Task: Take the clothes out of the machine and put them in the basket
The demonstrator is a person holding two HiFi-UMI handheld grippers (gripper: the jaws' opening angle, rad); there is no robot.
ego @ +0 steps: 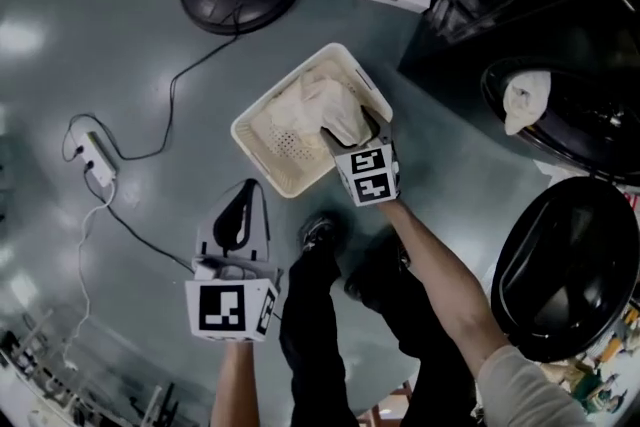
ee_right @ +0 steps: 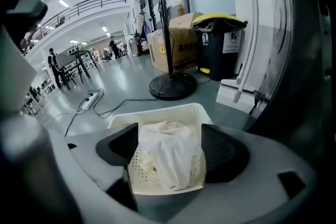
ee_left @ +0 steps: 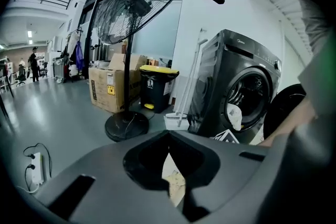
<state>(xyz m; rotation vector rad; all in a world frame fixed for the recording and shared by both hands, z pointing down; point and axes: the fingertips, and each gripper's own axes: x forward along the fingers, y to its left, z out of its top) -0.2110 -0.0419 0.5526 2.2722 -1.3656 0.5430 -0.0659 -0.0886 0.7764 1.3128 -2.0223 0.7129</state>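
Since the soft white cloth (ee_right: 170, 157) is lying in the cream plastic basket (ee_right: 157, 111), the right gripper (ee_right: 169, 131) is gaping wide above it; the left gripper (ego: 246, 200) is waiting shut.

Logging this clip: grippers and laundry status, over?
Right hand-held gripper open over basket, white cloth lying inside. Left hand-held gripper shut, empty. Another cloth hangs in machine opening. No obstruction seen.
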